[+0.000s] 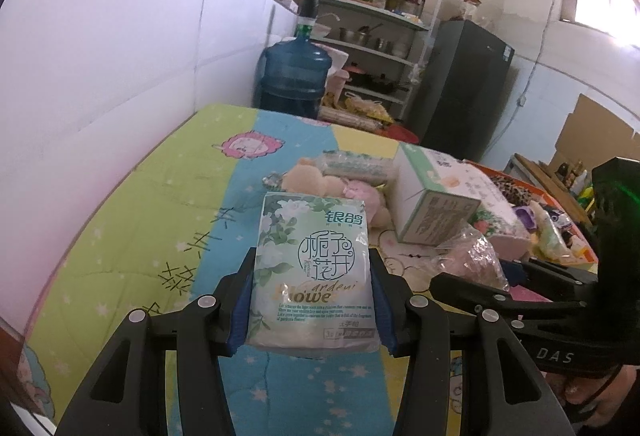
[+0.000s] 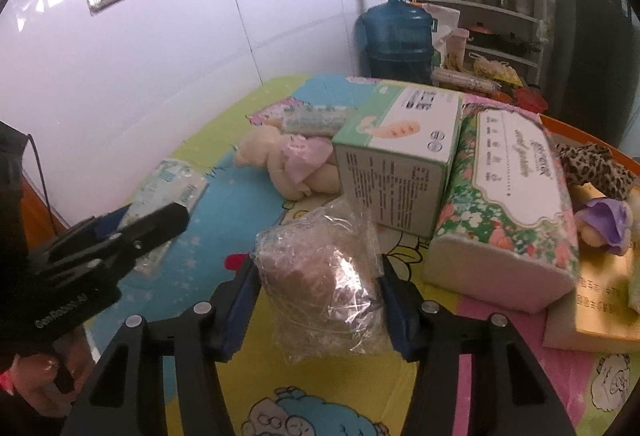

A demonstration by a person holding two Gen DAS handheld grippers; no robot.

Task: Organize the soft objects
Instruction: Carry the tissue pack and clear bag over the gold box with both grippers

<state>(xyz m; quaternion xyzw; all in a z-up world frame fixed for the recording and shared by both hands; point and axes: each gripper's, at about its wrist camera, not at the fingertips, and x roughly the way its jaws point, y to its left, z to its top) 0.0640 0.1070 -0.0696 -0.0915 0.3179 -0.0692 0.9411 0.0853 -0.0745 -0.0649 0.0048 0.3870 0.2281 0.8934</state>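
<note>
My left gripper (image 1: 312, 300) is shut on a green-and-white tissue pack (image 1: 314, 272) printed with gardenia flowers, held above the patterned cloth. The pack also shows in the right wrist view (image 2: 168, 192). My right gripper (image 2: 320, 300) is shut on a brown soft thing wrapped in a clear plastic bag (image 2: 328, 276), which also shows in the left wrist view (image 1: 472, 256). A beige plush doll in a pink dress (image 2: 292, 168) lies beyond, beside a white-green tissue box (image 2: 400, 156) and a floral tissue pack (image 2: 508, 200).
A colourful cartoon cloth (image 1: 160, 236) covers the table by a white wall. An orange tray (image 2: 592, 144) at right holds a leopard-print item (image 2: 596, 164) and a purple-hatted doll (image 2: 604, 224). A blue water jug (image 1: 296, 72), shelves and a dark fridge (image 1: 464, 88) stand behind.
</note>
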